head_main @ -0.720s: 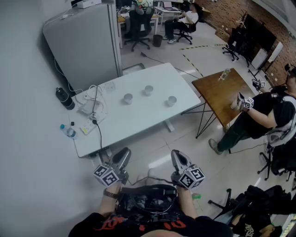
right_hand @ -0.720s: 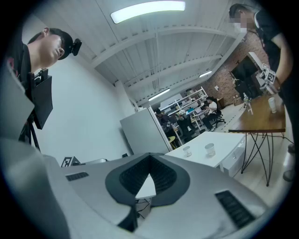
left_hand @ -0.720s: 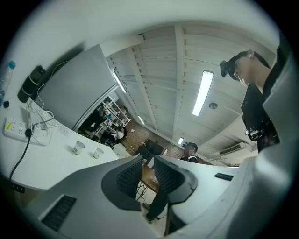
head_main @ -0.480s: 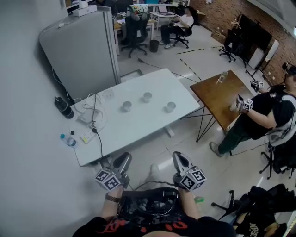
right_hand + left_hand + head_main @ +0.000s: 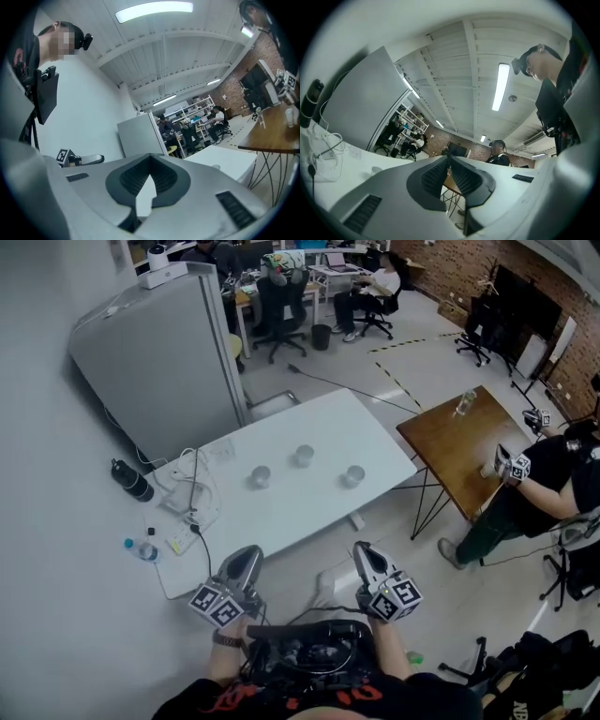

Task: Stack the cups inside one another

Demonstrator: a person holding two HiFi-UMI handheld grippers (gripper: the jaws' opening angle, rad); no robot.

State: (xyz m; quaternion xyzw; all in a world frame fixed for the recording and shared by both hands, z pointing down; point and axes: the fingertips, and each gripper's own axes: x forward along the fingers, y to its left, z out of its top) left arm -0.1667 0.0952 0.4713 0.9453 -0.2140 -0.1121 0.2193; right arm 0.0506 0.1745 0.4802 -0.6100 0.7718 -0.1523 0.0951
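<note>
Three small translucent cups stand apart in a loose row on the white table (image 5: 309, 512): a left cup (image 5: 261, 476), a middle cup (image 5: 303, 456) and a right cup (image 5: 354, 474). Both grippers hover low in front of my body, well short of the table's near edge. The left gripper (image 5: 249, 553) points toward the table with its jaws together and nothing between them (image 5: 449, 158). The right gripper (image 5: 364, 550) is also shut and empty (image 5: 150, 157). One cup (image 5: 376, 169) shows faintly past the left jaws, and another cup (image 5: 216, 167) past the right jaws.
Cables and a power strip (image 5: 190, 486) lie on the table's left end. A black bottle (image 5: 132, 481) and a plastic bottle (image 5: 142, 549) are on the floor at left. A grey partition (image 5: 159, 352) stands behind. A wooden table (image 5: 459, 442) and a person (image 5: 539, 484) are at right.
The head view has shifted, so the table and cups sit slightly lower and further right. Both grippers stay low before my body, shut, barely moved.
</note>
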